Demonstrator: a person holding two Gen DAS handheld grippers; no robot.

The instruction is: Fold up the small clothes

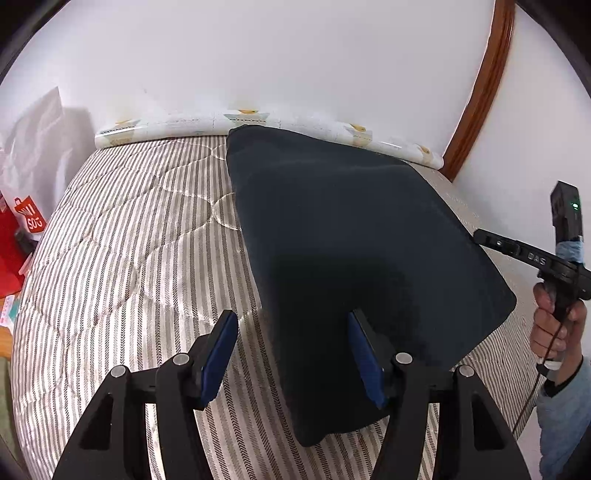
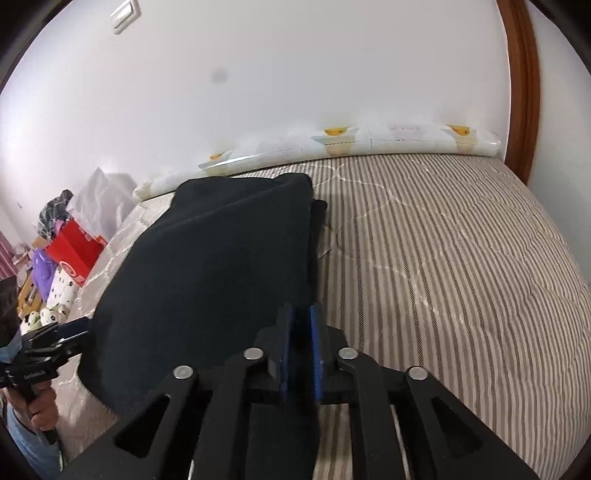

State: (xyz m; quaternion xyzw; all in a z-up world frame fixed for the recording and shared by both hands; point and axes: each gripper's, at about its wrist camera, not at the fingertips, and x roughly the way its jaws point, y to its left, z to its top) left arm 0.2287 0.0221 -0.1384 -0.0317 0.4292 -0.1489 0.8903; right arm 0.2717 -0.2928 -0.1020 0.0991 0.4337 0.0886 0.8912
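home bedroom: striped quilted mattress (image 1: 129, 236), cluttered bags (image 2: 74, 247) beside.

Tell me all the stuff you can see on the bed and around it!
Garment: one, dark navy, lying partly folded on the bed.
Bed cover: one, grey and cream stripes, under the garment.
Patterned roll: one, white with yellow shapes, along the wall at the far edge of the bed.
Wooden frame: one, brown, by the wall on the right.
Red bag: one, red, beside the bed on the left.
Clutter pile: several things, mixed colours, beside the bed.
Wall switch: one, white, high on the wall.
Left tongs: one pair, black with blue pads, open over the garment's near edge.
Right tongs: one pair, black with blue pads, shut on the garment's edge.
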